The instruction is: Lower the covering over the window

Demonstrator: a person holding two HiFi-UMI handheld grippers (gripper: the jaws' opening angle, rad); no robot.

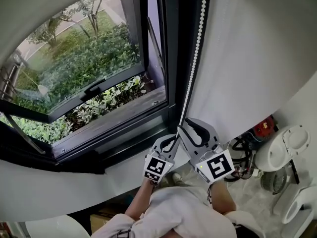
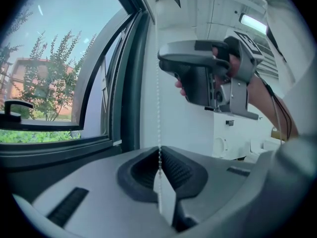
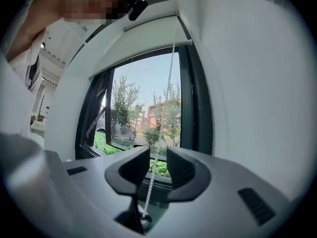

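Two smooth grey grippers meet a white beaded chain [image 1: 198, 38] beside the dark window frame [image 1: 171, 58]. The left gripper [image 2: 159, 156] pinches it in ribbed jaws. The right gripper [image 3: 157, 165] has its jaws apart around it. The white blind [image 3: 138, 36] sits high.

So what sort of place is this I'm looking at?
Likely a room in a home or small workshop. A dark-framed window opens onto green shrubs, a white bead chain hangs from a white roller blind, and white round appliances with tangled cables sit on the floor.
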